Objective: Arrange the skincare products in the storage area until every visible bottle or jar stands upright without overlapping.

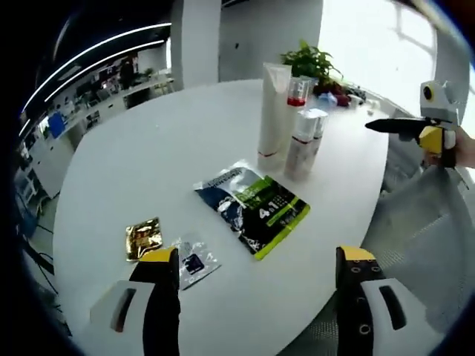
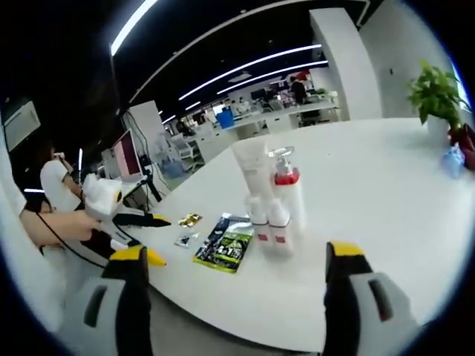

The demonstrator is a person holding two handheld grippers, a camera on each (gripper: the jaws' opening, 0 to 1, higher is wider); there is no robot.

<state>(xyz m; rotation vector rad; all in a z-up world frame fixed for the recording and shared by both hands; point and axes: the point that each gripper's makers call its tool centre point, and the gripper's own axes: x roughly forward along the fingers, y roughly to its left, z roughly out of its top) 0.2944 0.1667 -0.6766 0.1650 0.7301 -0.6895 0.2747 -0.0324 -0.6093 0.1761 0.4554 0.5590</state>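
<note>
Two flat sachets lie nearest us at the left of the white desk (image 1: 133, 148): a gold sachet (image 1: 143, 237) and, just beside it, a clear sachet (image 1: 194, 259). Right of them a green and dark pouch (image 1: 251, 208) lies flat. Further right the skincare products stand close together: a tall white tube (image 1: 273, 111), a clear bottle with a red band (image 1: 297, 93) behind it, and white bottles (image 1: 304, 144) in front, all upright as far as we can tell. A potted plant (image 1: 312, 63) stands beyond them.

Our left hand-held gripper (image 1: 256, 271) hangs over the desk's near edge, jaws wide and holding nothing. Our right hand-held gripper (image 2: 234, 278) is wide and empty too, facing the same cluster.

We judge this a checking or approach step. Next, we should spread the crowded bottles slightly, without tipping one.
</note>
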